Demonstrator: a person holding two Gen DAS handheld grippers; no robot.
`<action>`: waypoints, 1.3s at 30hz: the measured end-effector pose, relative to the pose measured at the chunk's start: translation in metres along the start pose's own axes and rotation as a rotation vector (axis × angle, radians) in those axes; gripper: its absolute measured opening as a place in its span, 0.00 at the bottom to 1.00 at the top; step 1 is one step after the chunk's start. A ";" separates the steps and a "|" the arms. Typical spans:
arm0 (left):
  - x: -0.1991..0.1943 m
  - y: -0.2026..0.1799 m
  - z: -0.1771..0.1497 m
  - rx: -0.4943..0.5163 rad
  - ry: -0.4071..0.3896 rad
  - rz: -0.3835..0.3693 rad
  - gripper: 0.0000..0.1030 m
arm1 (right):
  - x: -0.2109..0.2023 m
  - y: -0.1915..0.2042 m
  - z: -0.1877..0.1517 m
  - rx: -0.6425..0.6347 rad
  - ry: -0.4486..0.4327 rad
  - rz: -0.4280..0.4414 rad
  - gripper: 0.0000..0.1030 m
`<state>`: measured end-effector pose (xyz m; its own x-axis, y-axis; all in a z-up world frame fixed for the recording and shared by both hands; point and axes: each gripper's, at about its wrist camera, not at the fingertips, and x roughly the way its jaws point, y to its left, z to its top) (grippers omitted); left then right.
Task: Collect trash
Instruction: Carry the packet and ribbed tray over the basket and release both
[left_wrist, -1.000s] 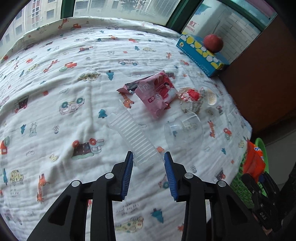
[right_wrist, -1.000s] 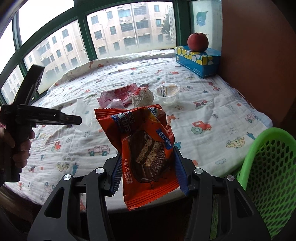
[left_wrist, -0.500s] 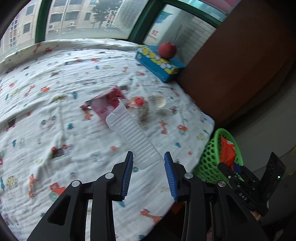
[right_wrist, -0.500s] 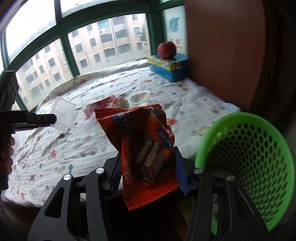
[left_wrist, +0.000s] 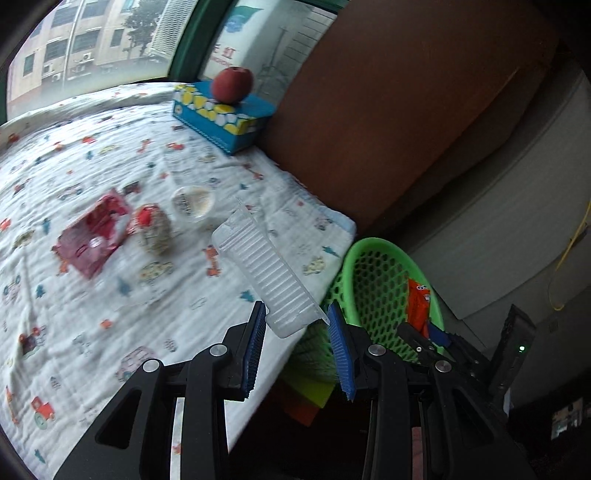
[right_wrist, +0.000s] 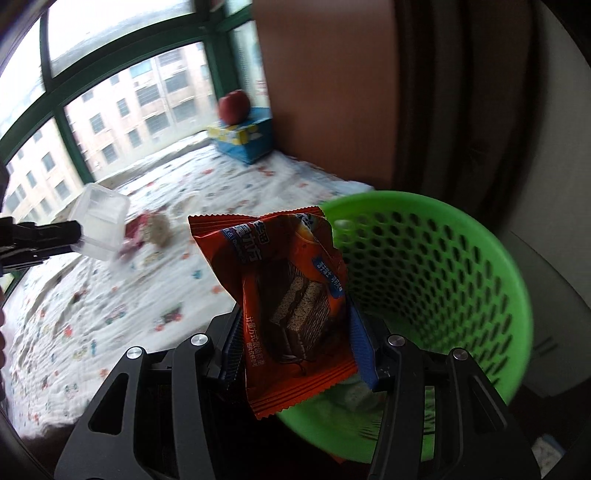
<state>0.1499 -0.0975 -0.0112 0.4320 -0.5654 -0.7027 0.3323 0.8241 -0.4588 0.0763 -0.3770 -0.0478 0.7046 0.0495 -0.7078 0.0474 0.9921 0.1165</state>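
Gripping the near end of a clear ribbed plastic tray (left_wrist: 266, 266), the left hand-held gripper (left_wrist: 295, 343) is closing its blue-padded jaws on the tray's short edge, and the tray is projecting forward and upward, clear of the bed. The tray's far end is sitting above the bed's corner, just beside the rim of a green mesh basket (left_wrist: 373, 273). Clamping an orange chocolate-wafer wrapper (right_wrist: 291, 295) between its pads, the right hand-held gripper (right_wrist: 295, 354) is holding the wrapper upright, with its upper edge torn open. The wrapper is standing at the near rim of the basket (right_wrist: 443, 280), partly over the basket's opening. In the left wrist view the same wrapper (left_wrist: 419, 302) is showing inside the basket's outline, above the black body of the right hand-held gripper (left_wrist: 428, 339).

Lying on the bed's patterned sheet (left_wrist: 92, 295) are a pink wrapper (left_wrist: 92, 236), a crumpled clear wrapper with a red spot (left_wrist: 153, 229) touching it, and a round clear cup (left_wrist: 192, 201) just beside that. A blue and yellow tissue box (left_wrist: 221, 118) is resting at the far corner of the bed, and a red apple (left_wrist: 232, 84) is sitting on top of it. A brown panel (left_wrist: 388, 110) is standing beside the bed behind the basket.
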 end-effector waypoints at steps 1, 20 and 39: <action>0.003 -0.007 0.002 0.013 0.001 -0.001 0.33 | 0.000 -0.005 0.000 0.011 0.003 -0.004 0.49; 0.048 -0.084 0.015 0.145 0.071 -0.056 0.33 | -0.010 -0.073 -0.014 0.160 0.000 -0.077 0.64; 0.112 -0.129 -0.007 0.210 0.202 -0.103 0.33 | -0.051 -0.096 -0.038 0.195 -0.068 -0.141 0.70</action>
<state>0.1494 -0.2671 -0.0341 0.2182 -0.6100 -0.7618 0.5412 0.7252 -0.4257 0.0086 -0.4706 -0.0493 0.7274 -0.1020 -0.6785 0.2794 0.9472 0.1571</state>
